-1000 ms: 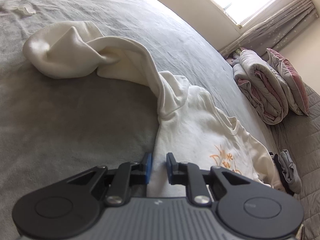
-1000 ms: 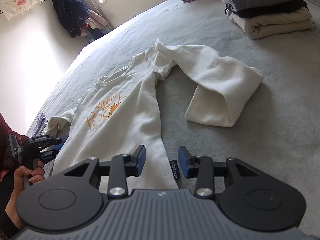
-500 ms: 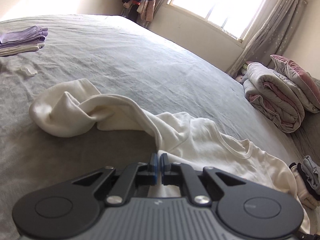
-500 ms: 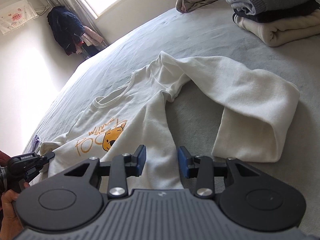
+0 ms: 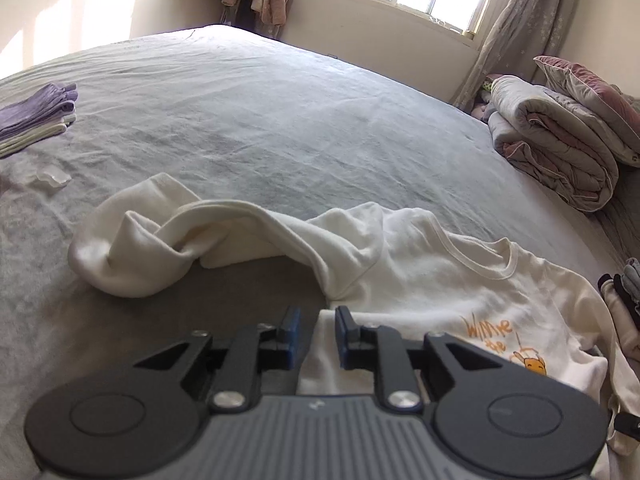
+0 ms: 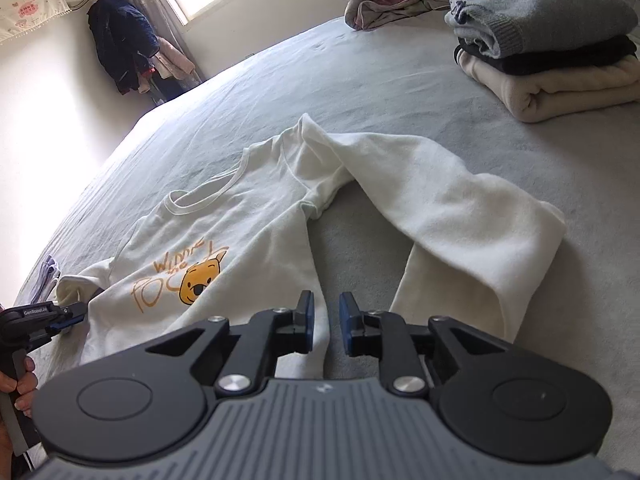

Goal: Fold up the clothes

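Note:
A cream long-sleeved shirt (image 5: 420, 280) with an orange bear print lies face up on the grey bed (image 5: 280, 120). Its one sleeve (image 5: 140, 248) is bunched and twisted to the left. In the right wrist view the shirt (image 6: 256, 232) has its other sleeve (image 6: 460, 216) bent back on itself. My left gripper (image 5: 316, 334) is open, low over the shirt's side edge, with the cloth edge lying between its fingers. My right gripper (image 6: 325, 324) is open by a narrow gap, straddling the opposite side edge. The left gripper (image 6: 68, 316) also shows at the shirt's far side, held by a hand (image 6: 20, 380).
A stack of folded sweaters (image 6: 552, 52) sits at the right of the bed. A rolled quilt (image 5: 560, 152) and a pillow lie by the window. Folded purple clothes (image 5: 36, 116) rest at the left edge. Dark clothes (image 6: 120, 44) hang in the corner.
The left gripper shut half a second ago and has opened again. The right gripper's fingers have drawn closer together around the shirt's edge. Both views have tilted up and show more of the room.

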Demonstrator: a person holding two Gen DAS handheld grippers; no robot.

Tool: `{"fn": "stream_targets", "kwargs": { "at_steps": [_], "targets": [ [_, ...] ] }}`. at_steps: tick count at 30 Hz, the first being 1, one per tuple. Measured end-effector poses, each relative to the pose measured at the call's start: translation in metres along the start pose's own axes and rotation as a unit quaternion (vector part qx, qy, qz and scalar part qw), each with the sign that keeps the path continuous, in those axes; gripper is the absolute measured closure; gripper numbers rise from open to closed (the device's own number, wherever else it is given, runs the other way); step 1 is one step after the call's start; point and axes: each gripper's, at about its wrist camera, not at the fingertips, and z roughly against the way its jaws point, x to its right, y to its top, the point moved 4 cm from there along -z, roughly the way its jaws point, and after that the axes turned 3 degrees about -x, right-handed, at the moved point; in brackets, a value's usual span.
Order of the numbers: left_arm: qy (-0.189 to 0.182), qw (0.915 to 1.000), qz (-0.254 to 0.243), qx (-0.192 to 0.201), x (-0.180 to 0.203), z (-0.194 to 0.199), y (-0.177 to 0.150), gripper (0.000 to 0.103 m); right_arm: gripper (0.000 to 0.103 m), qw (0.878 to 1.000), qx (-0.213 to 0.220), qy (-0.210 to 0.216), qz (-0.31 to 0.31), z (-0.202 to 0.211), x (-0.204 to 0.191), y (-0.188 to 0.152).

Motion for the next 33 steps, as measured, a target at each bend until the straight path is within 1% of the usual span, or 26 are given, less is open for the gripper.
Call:
{"fn": "stream_targets", "kwargs": {
  "at_steps": [1, 3, 8, 12, 14, 16, 19, 23, 26, 31, 33],
  "targets": [
    [0.000, 0.9999, -0.012, 0.005, 0.002, 0.003, 0.005, 0.073, 0.075, 1.000, 0.004, -0.002, 0.003, 0.000, 0.000, 0.005],
    [0.002, 0.9994, -0.034, 0.011, 0.005, 0.001, 0.017, 0.071, 0.069, 1.000, 0.009, -0.007, 0.011, -0.002, -0.001, 0.015],
    [0.014, 0.9968, -0.077, 0.017, 0.011, -0.019, 0.046, 0.061, 0.069, 0.998, 0.019, -0.026, 0.050, -0.016, -0.009, 0.044],
    [0.028, 0.9942, -0.104, 0.001, 0.012, -0.048, 0.070, 0.058, 0.069, 0.996, 0.032, -0.032, 0.075, -0.032, -0.019, 0.070],
    [0.030, 0.9934, -0.110, -0.014, 0.012, -0.066, 0.081, 0.055, 0.067, 0.995, 0.038, -0.036, 0.085, -0.043, -0.024, 0.082],
    [0.026, 0.9928, -0.114, -0.026, 0.011, -0.081, 0.089, 0.054, 0.063, 0.994, 0.042, -0.044, 0.095, -0.054, -0.026, 0.093],
    [0.018, 0.9921, -0.117, -0.041, 0.010, -0.102, 0.097, 0.046, 0.063, 0.991, 0.039, -0.061, 0.110, -0.074, -0.024, 0.104],
    [-0.007, 0.9923, -0.106, -0.063, 0.008, -0.120, 0.098, 0.045, 0.063, 0.989, 0.032, -0.080, 0.117, -0.093, -0.016, 0.112],
    [-0.024, 0.9907, -0.105, -0.083, 0.007, -0.129, 0.094, 0.045, 0.063, 0.989, 0.027, -0.090, 0.118, -0.102, -0.010, 0.114],
    [-0.025, 0.9887, -0.114, -0.095, 0.015, -0.128, 0.087, 0.046, 0.063, 0.988, 0.017, -0.102, 0.116, -0.118, -0.004, 0.115],
    [-0.025, 0.9878, -0.117, -0.099, 0.018, -0.128, 0.084, 0.056, 0.063, 0.987, 0.015, -0.110, 0.114, -0.125, -0.001, 0.115]
  ]
}}
